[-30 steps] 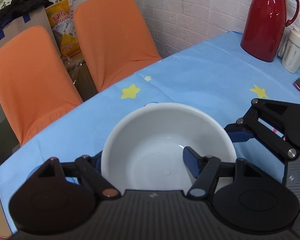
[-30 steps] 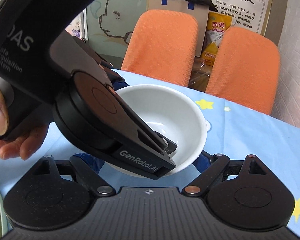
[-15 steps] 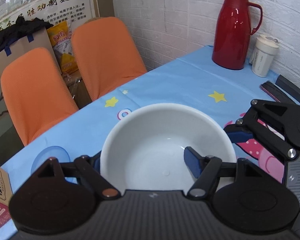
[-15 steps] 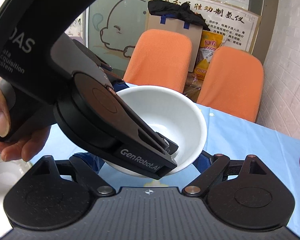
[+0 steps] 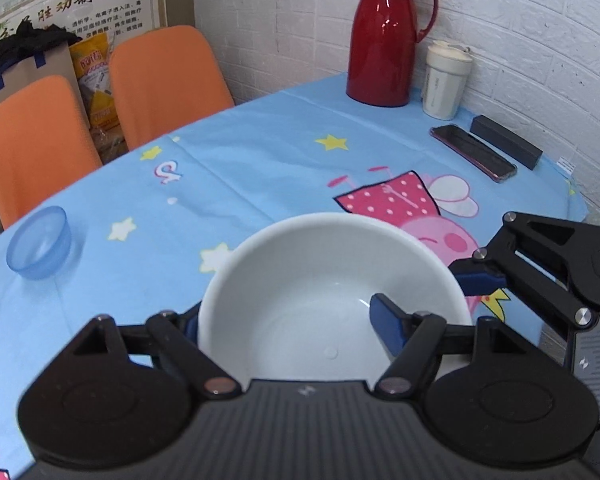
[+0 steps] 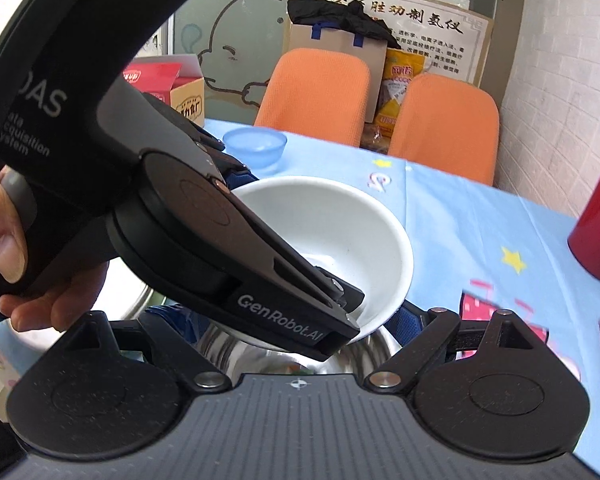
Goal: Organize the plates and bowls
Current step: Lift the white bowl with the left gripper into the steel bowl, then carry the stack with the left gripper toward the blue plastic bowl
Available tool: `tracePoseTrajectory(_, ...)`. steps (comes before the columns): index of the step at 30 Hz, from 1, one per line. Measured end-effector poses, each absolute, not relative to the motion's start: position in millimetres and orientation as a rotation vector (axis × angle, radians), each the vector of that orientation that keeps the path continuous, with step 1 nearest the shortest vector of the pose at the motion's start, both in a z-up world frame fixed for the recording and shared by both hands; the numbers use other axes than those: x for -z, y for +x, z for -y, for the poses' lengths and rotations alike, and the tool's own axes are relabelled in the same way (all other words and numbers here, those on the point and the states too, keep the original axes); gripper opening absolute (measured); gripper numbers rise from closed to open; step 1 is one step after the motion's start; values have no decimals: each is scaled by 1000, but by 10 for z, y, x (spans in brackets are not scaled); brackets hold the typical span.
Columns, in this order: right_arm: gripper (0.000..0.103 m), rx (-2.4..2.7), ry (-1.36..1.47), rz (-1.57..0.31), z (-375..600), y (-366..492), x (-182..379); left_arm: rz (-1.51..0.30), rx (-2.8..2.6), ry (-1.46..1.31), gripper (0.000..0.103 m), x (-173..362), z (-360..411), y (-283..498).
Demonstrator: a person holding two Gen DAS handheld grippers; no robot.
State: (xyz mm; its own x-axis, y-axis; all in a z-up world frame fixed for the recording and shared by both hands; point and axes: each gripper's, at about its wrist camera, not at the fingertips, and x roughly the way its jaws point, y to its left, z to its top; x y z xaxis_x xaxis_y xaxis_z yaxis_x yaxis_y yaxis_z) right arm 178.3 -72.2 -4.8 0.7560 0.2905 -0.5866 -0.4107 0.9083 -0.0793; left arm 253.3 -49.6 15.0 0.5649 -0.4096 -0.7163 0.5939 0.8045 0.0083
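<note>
Left wrist view: left gripper (image 5: 288, 322) clamped on near rim of white bowl (image 5: 332, 292), one blue pad (image 5: 384, 322) inside, other pad mostly hidden behind outer wall.
Right gripper: enters left view from right (image 5: 478, 276); blue tip at bowl's right rim, contact hard to make out; fingers spread wide in right wrist view (image 6: 284, 320), bowl (image 6: 340, 232) between them, grip cannot be confirmed.
Bowl position: held clear of tablecloth (image 5: 260, 168), over near edge of table; upright, slightly tilted.
Hidden: bowl's near side cut off by left gripper body (image 6: 236, 248) in right view; shiny metal basin (image 6: 260, 356) below bowl only partly visible, contents unreadable.
Hand: left hand (image 6: 40, 280) on gripper handle, partly cut off at frame edge.
Table: blue cartoon-print cloth; small blue bowl (image 5: 38, 242) near left edge; red thermos (image 5: 382, 34), white cup (image 5: 446, 80), phone (image 5: 474, 152), black box (image 5: 506, 142) at far right corner by brick wall.
Room: two orange chairs (image 5: 164, 84) beyond far edge, poster with Chinese text behind.
</note>
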Motion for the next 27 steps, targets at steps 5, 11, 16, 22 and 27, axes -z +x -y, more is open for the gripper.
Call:
tracePoseTrajectory(5, 77, -370, -174, -619, 746, 1591, 207, -813, 613, 227, 73, 20, 500, 2423)
tracePoseTrajectory(11, 77, -377, -169, -650, 787, 1687, 328, -863, 617, 229, 74, 167, 540, 2577)
tracePoseTrajectory(16, 77, -377, -124, -672, 882, 1768, 391, -902, 651, 201, 78, 259, 553, 2666)
tracePoseTrajectory(22, 78, -407, -75, -689, 954, 1652, 376, -901, 648, 175, 89, 174, 510, 2701)
tracePoseTrajectory(27, 78, -360, -109, -684, 1042, 1560, 321, -868, 630, 146, 96, 17, 388, 2680)
